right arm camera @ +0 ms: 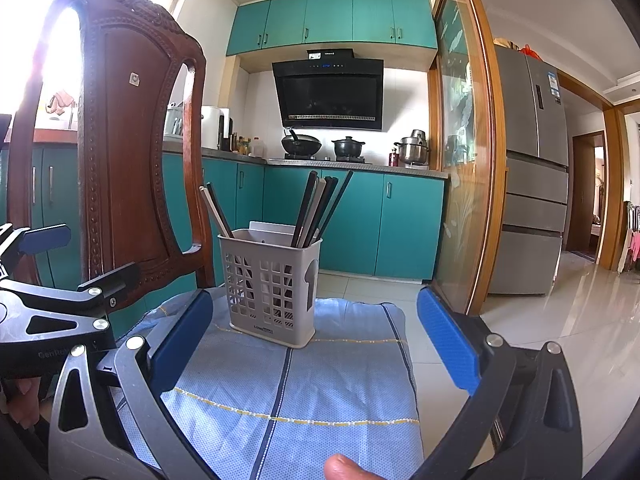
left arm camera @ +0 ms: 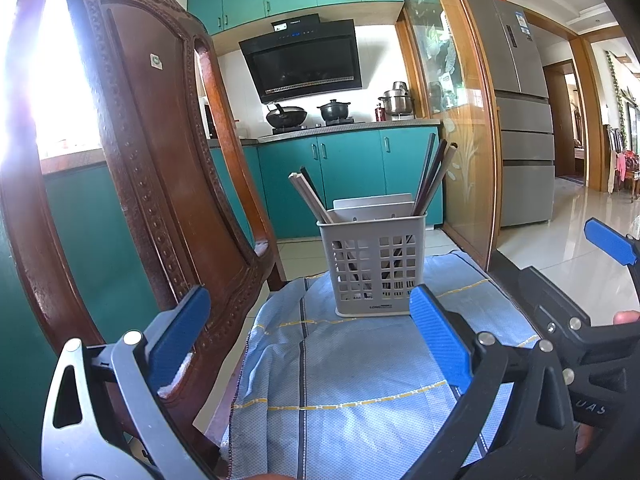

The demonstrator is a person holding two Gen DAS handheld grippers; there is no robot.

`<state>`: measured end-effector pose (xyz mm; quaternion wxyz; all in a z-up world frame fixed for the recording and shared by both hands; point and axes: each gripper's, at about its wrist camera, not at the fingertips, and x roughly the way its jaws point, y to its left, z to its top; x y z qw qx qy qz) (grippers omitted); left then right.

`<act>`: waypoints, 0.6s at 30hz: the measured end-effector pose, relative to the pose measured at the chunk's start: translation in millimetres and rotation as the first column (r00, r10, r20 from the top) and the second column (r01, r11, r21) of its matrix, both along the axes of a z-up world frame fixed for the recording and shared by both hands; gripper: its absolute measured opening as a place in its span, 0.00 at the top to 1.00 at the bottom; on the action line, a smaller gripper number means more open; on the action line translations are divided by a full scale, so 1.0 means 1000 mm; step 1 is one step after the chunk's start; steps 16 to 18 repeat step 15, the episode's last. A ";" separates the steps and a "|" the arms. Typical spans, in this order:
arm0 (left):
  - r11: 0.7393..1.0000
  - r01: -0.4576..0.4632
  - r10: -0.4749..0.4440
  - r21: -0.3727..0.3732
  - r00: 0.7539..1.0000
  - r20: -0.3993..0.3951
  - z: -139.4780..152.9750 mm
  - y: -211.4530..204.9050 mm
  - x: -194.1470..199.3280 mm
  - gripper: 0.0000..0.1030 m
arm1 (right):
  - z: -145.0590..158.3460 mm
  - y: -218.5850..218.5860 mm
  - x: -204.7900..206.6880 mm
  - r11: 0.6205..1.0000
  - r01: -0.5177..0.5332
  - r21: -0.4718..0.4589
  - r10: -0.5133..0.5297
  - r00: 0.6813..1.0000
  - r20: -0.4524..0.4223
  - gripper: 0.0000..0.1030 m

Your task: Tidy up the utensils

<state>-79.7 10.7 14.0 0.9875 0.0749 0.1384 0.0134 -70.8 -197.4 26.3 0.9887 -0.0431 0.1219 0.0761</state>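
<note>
Left wrist view
Basket: sitting upright near the far edge of the blue cloth; likely light, rigid plastic.
Chopsticks: leaning inside the basket; probably slim, stiff, slippery; pinching mid-shaft looks best.
Left gripper: hovering low, jaws spread, grasping nothing.

Right wrist view
Basket: standing beside the chair.
Right gripper: pointing forward, jaws released, empty.
</note>
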 end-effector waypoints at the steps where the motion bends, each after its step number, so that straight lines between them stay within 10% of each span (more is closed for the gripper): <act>1: 1.000 0.002 -0.002 -0.002 1.000 -0.001 0.000 0.001 0.000 0.03 | 0.000 0.000 -0.001 1.000 -0.001 0.000 0.001 1.000 0.000 0.03; 10: 1.000 0.002 -0.002 -0.013 1.000 -0.013 0.001 -0.001 0.000 0.03 | -0.003 -0.002 0.006 1.000 0.008 -0.006 -0.008 0.999 -0.031 0.03; 15: 0.994 -0.092 0.099 0.066 0.989 -0.114 -0.010 -0.006 0.018 0.03 | -0.034 0.000 0.053 0.988 0.094 -0.120 -0.124 0.954 -0.273 0.03; 18: 0.994 -0.092 0.099 0.066 0.989 -0.114 -0.010 -0.006 0.018 0.03 | -0.034 0.000 0.053 0.988 0.094 -0.120 -0.124 0.954 -0.273 0.03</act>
